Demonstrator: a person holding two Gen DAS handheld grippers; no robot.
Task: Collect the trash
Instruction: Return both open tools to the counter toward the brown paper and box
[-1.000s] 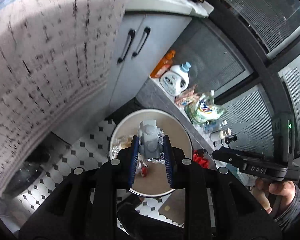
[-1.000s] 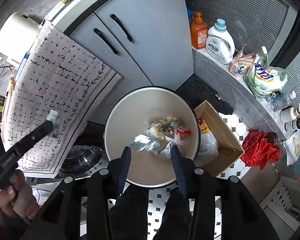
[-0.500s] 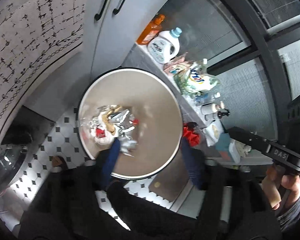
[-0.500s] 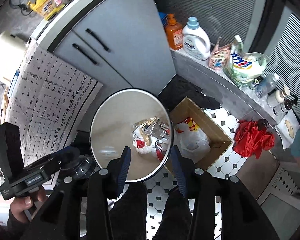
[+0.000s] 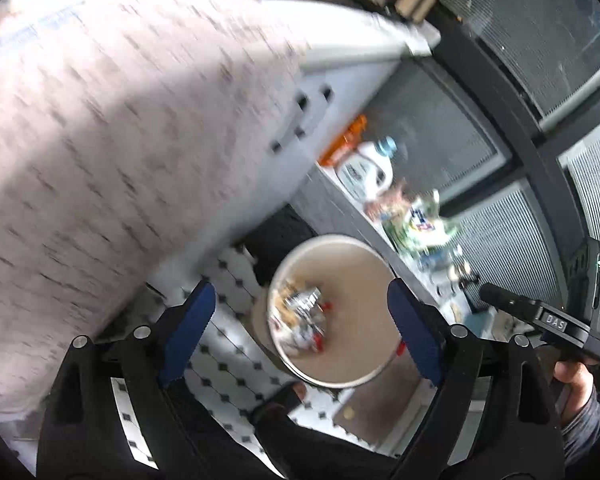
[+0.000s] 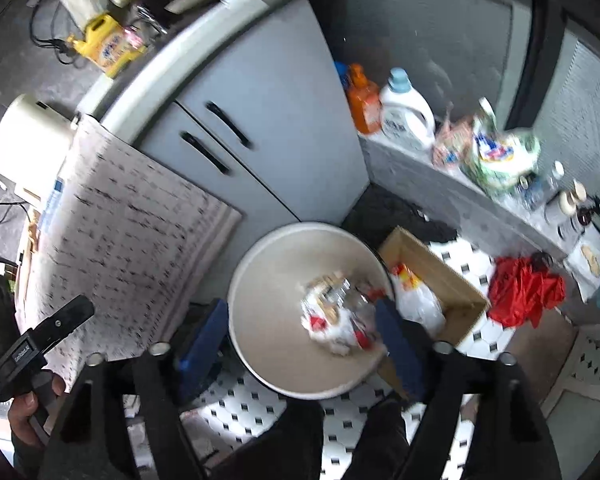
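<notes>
A round beige trash bin (image 5: 356,320) stands on the tiled floor with crumpled wrappers and foil (image 5: 304,316) heaped inside. My left gripper (image 5: 300,328) hangs high above it; its blue-padded jaws are opening wide with nothing between them. In the right wrist view the same bin (image 6: 276,292) and its trash (image 6: 336,316) lie below my right gripper (image 6: 300,338), whose jaws are also opening and are empty. Each gripper shows in the other's view, held by a hand: the right gripper (image 5: 540,320) and the left gripper (image 6: 40,344).
A cardboard box (image 6: 452,280) holding a white plastic bag (image 6: 418,302) sits right of the bin. A red cloth (image 6: 524,292) lies on the floor. Detergent bottles (image 6: 406,108) line a grey ledge. A patterned cloth (image 6: 128,256) hangs over the counter beside grey cabinet doors (image 6: 260,120).
The grey piece held in my left gripper a second ago is gone and those jaws have spread wide. The right jaws have widened too. Both views have pulled up from the bin.
</notes>
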